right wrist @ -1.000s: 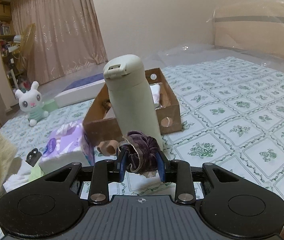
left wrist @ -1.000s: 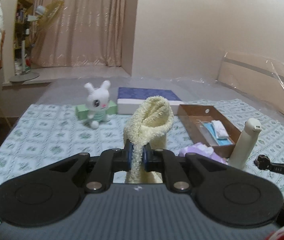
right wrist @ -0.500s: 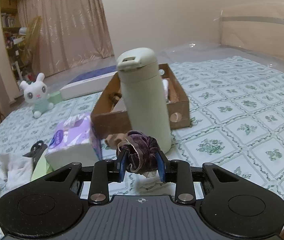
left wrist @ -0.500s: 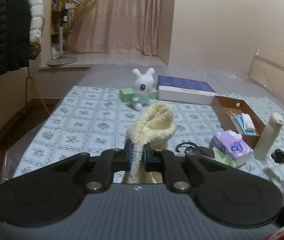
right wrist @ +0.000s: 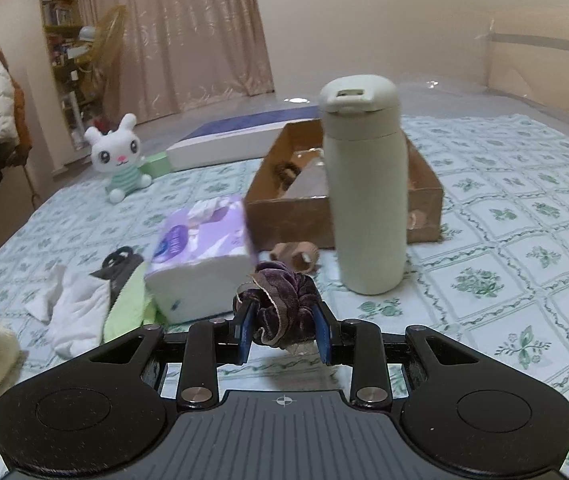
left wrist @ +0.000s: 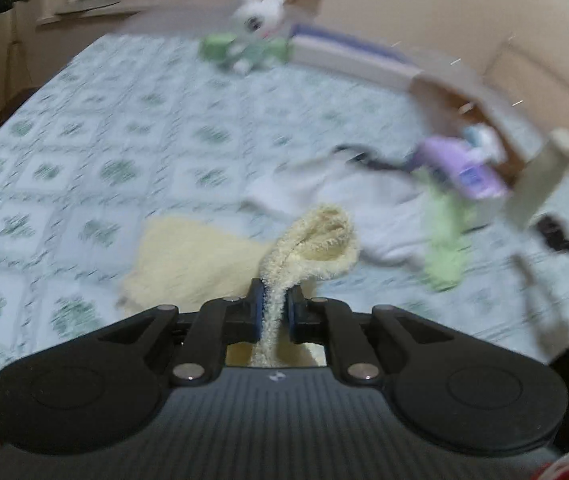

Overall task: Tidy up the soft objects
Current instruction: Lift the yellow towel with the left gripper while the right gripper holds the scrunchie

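Left tool (left wrist: 273,306) dropped toward the bed (left wrist: 84,128); its jaws just eased wider, yellow towel (left wrist: 308,248) still pinched, its tail on the bed at 9 o'clock. Right tool (right wrist: 283,330) grips purple scrunchie (right wrist: 280,300); thermos (right wrist: 368,200) at 1 o'clock.

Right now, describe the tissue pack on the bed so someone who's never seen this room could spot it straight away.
Start at the brown cardboard tray on the green-patterned bedspread, with the tall cream bottle standing before it. Left of that bottle lies the tissue pack, beside crumpled white and green cloths. It is the only purple-and-white wrapped block there.
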